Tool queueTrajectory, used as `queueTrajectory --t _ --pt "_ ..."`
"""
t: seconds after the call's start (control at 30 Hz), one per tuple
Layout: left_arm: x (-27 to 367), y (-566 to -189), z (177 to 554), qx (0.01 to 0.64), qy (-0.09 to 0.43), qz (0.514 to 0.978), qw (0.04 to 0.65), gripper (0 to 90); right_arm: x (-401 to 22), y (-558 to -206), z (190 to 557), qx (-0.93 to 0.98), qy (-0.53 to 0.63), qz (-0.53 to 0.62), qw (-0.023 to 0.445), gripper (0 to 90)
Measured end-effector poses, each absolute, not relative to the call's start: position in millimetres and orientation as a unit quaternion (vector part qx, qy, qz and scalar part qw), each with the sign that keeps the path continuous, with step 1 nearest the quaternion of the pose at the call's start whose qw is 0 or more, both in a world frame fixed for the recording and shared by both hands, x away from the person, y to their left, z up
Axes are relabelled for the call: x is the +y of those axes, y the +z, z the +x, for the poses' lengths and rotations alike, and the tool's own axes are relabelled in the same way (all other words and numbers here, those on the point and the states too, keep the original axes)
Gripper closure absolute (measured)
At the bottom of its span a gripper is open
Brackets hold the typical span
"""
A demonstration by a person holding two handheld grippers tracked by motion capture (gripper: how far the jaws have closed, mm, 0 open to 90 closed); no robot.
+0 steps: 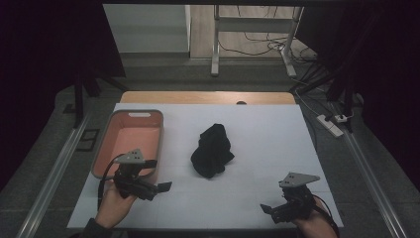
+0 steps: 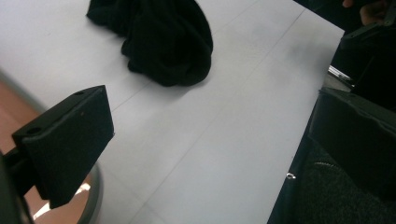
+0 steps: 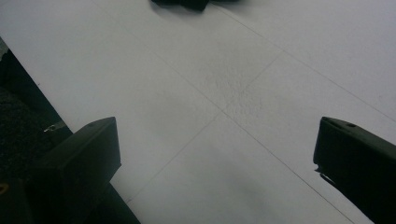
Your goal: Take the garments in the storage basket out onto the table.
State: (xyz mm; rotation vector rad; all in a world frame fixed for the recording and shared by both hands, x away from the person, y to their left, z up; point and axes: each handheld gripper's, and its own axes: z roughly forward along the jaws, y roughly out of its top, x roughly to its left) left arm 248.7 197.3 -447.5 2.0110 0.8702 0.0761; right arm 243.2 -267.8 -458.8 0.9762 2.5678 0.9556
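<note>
White sheet (image 1: 257, 148) covers the worktop; faint fold lines cross it. Wooden edge of the worktop (image 1: 208, 97) shows past the sheet's far side.

Black cloth (image 1: 212, 150), crumpled in a heap, lies near the middle of the sheet, touching neither gripper. Left gripper view: cloth (image 2: 161, 39) at top, well beyond the jaws. Right gripper view: only a sliver of the cloth (image 3: 182, 3) at the top edge.

Pink bin (image 1: 130, 141) with a grey rim sits at the sheet's left, well apart from the cloth. Inside looks bare.

Left gripper (image 1: 157, 174) held in the left hand (image 1: 115, 204), over the bin's near right corner and the sheet beside it. Jaws apart, nothing between them; in its own view the gap shows bare sheet, with bin rim (image 2: 93, 196) at lower left.

Right gripper (image 1: 272, 208) held in the right hand (image 1: 314, 223) at the sheet's near right, well apart from the cloth. Jaws wide apart over bare sheet, holding nothing.

Behind the worktop: grey floor, a metal frame (image 1: 252, 29), loose cables, a power strip (image 1: 331, 124) at right.
</note>
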Motion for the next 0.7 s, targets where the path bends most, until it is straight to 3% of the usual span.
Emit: queueTrajectory --t 0.7 --pt "240.4 -462.7 206.7 0.405 0.05 0.798 0.444 0.0 -266.6 -459.1 243.4 0.879 0.323 0.332 0.115 0.2"
